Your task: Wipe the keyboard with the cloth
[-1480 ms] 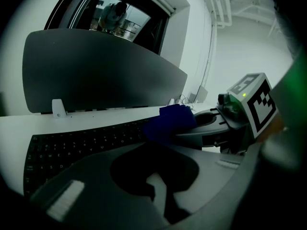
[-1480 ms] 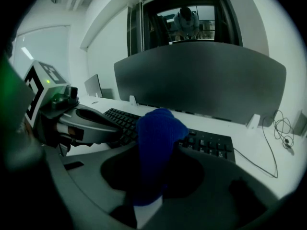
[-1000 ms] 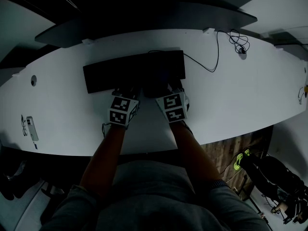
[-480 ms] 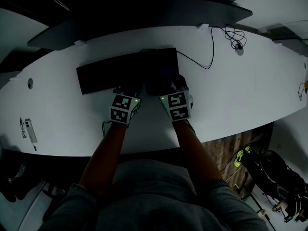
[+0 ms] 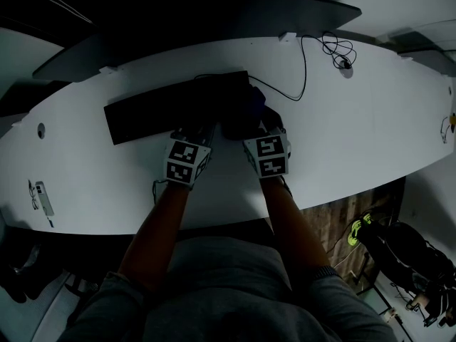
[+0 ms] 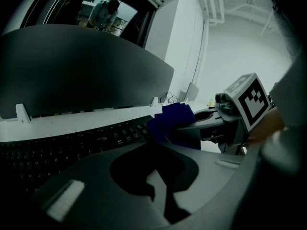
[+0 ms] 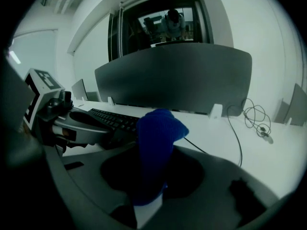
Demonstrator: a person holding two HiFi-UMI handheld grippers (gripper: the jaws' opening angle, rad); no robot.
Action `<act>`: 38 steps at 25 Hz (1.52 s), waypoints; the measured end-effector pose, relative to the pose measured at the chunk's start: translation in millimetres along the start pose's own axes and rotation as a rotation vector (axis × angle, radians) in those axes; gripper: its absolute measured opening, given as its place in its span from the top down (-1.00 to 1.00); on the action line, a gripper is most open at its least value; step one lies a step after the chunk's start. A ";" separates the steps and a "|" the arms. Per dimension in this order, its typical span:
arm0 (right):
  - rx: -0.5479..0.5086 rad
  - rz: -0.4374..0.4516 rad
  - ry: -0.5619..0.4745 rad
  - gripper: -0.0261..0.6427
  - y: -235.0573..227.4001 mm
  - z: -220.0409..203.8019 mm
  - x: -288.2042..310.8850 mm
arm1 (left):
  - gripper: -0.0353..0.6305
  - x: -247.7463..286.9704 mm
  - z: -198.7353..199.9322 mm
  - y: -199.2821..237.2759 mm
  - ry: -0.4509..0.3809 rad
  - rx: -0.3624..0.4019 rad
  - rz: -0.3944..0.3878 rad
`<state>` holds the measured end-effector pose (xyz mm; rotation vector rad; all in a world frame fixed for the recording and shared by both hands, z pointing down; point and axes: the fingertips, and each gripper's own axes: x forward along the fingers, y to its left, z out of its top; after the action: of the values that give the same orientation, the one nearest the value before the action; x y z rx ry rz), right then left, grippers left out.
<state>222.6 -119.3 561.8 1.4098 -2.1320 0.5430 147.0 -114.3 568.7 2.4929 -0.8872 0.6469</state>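
Observation:
A black keyboard lies across the white desk. My right gripper is shut on a blue cloth, which sits at the keyboard's right end. In the right gripper view the cloth stands up bunched from between the jaws of my right gripper, with the keyboard to its left. My left gripper rests at the keyboard's front edge, left of the cloth. Seen in the left gripper view, my left gripper has its jaws together with nothing between them. There the keyboard is just ahead and the cloth is to the right.
A dark divider panel runs along the desk's far side. The keyboard's cable leads back to a coiled bundle. A small white device lies near the desk's left front edge. The whole scene is dim.
My right gripper has slid the cloth rightward along the keyboard to its right end. The left gripper stays at the keyboard's front edge.

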 end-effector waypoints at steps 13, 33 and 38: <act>0.068 -0.081 -0.006 0.56 -55.2 -8.4 -28.2 | 0.87 -35.1 30.1 -7.4 -0.079 0.016 0.020; -0.067 0.231 -0.488 0.56 239.9 171.1 -222.0 | 0.87 -342.6 98.0 -32.7 -0.365 0.215 -0.134; -0.137 0.228 -0.545 0.55 291.5 198.0 -256.8 | 0.87 -402.6 110.7 -45.7 -0.418 0.213 -0.150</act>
<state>-4.8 58.0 234.6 1.3547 -2.7208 0.0843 -68.5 51.7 248.6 2.9149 -0.7906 0.1766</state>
